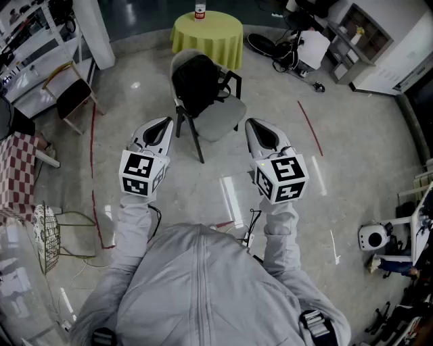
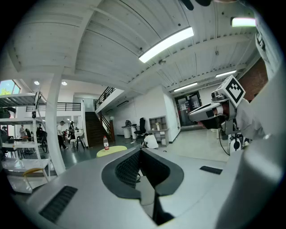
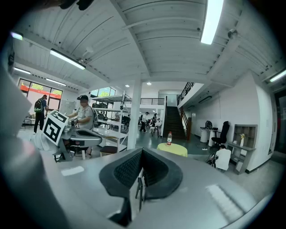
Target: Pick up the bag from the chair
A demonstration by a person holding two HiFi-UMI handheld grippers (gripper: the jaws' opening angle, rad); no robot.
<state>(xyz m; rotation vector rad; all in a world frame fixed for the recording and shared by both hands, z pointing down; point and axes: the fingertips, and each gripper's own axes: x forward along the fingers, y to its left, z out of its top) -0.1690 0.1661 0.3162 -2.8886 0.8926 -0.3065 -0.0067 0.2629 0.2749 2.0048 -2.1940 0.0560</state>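
Observation:
A black bag (image 1: 197, 82) sits on a grey chair (image 1: 222, 120) with black legs, out on the floor ahead of me. In the head view my left gripper (image 1: 164, 122) and right gripper (image 1: 255, 124) are held side by side, short of the chair, one to each side of it. Both point at it and neither touches it. Seen from its own camera, the left gripper (image 2: 140, 150) has its jaws shut with nothing between them. The right gripper (image 3: 142, 152) is likewise shut and empty. The bag itself is hidden behind the jaws in both gripper views.
A round table with a yellow cloth (image 1: 207, 32) and a bottle (image 1: 200, 11) stands just behind the chair. A second chair (image 1: 71, 91) and shelving (image 1: 30, 40) are at the left. Equipment and cables (image 1: 298, 51) lie at the back right. Red tape lines (image 1: 310, 126) mark the floor.

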